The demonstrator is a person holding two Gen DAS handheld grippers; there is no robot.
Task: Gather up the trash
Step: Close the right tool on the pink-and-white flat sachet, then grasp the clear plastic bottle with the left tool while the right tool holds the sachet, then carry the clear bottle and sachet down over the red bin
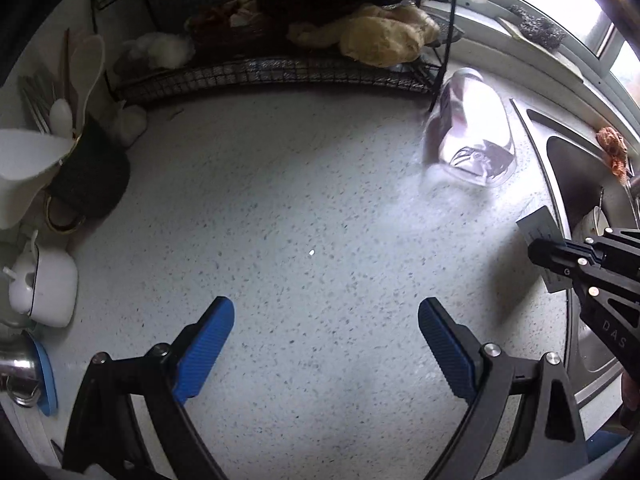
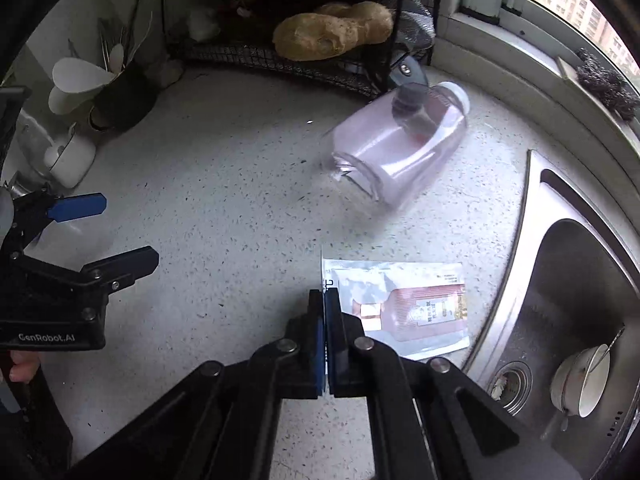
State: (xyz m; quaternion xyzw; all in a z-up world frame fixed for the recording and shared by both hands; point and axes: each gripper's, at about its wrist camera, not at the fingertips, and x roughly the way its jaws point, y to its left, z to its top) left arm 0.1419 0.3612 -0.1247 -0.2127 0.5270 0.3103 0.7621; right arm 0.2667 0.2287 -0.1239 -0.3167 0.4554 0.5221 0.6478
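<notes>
A flat silver sachet (image 2: 408, 308) with a pink bottle printed on it lies on the speckled counter (image 2: 224, 208), close to the sink. My right gripper (image 2: 324, 314) is shut on the sachet's left edge, which stands up thin between the pads. In the left wrist view the same sachet (image 1: 538, 228) shows as a grey card in the right gripper (image 1: 538, 252). A clear plastic bottle (image 2: 400, 148) with a pink label lies on its side further back, also seen as the bottle (image 1: 472, 132). My left gripper (image 1: 326, 320) hangs open over bare counter, holding nothing; it appears as the left gripper (image 2: 116, 232).
A black wire rack (image 1: 280, 72) with ginger roots (image 1: 380, 40) stands at the back. A dark utensil holder (image 1: 92, 176) and a white lidded pot (image 1: 48, 284) are at the left. The steel sink (image 2: 580, 300) at the right holds a bowl (image 2: 580, 384). A steel scourer (image 2: 608, 84) lies on the windowsill.
</notes>
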